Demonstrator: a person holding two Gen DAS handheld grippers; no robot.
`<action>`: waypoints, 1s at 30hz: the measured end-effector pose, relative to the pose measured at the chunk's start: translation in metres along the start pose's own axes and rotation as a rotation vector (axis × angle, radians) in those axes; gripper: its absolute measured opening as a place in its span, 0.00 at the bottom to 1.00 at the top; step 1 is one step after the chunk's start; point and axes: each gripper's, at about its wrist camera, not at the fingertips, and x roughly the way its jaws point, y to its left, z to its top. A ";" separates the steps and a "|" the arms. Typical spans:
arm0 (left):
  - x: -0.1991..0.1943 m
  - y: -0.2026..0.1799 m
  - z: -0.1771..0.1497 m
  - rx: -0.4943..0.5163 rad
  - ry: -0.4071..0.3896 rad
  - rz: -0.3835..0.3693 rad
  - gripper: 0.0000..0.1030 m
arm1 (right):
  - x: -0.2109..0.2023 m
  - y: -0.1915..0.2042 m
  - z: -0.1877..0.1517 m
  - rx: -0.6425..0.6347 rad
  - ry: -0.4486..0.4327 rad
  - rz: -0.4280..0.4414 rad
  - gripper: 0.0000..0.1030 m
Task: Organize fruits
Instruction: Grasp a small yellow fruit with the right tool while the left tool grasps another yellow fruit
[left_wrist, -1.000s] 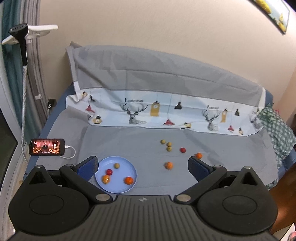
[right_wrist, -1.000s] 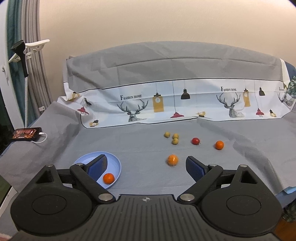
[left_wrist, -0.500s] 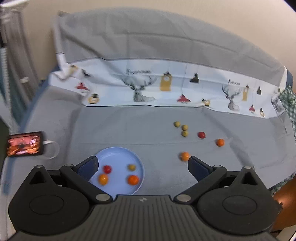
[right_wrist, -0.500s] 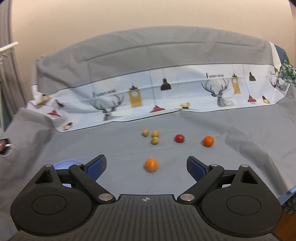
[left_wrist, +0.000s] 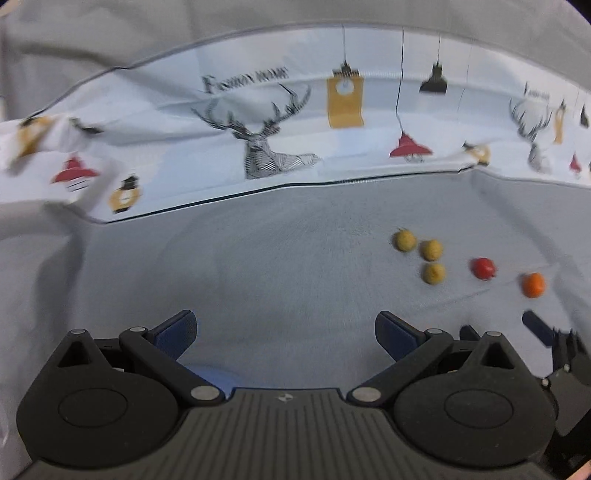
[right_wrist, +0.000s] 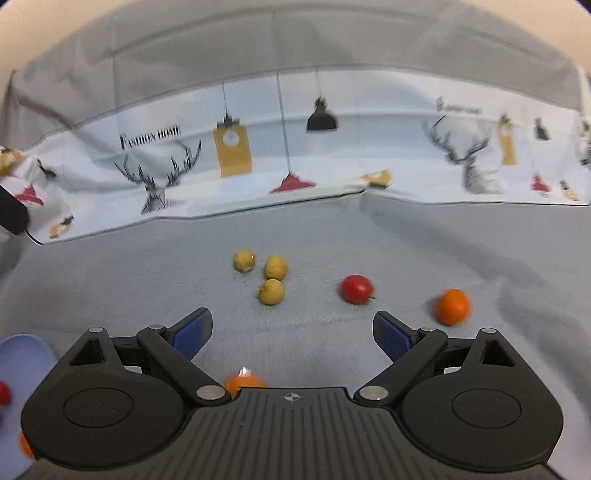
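Fruit lying loose on the bed cover, plate off to my left.

I am seeing three small round fruits (right_wrist: 271, 275) sitting bunched together on the cover (right_wrist: 332, 240), a cherry tomato (right_wrist: 355, 289) lying to their right and an orange (right_wrist: 451, 306) further right. Another orange (right_wrist: 242, 382) is lying nearest me, partly hidden under my right gripper (right_wrist: 291, 332). The plate (right_wrist: 22, 354) is sitting at the far left, holding fruit. The printed sheet (right_wrist: 332, 155) is lying behind everything.
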 end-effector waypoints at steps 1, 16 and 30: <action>0.015 -0.005 0.005 0.014 0.012 -0.001 1.00 | 0.014 0.001 0.002 -0.006 0.013 0.009 0.91; 0.140 -0.078 0.050 0.148 0.117 -0.051 1.00 | 0.117 0.010 0.005 -0.104 0.061 0.019 0.26; 0.188 -0.132 0.072 0.238 0.156 -0.071 1.00 | 0.075 -0.045 -0.035 0.050 0.048 -0.133 0.26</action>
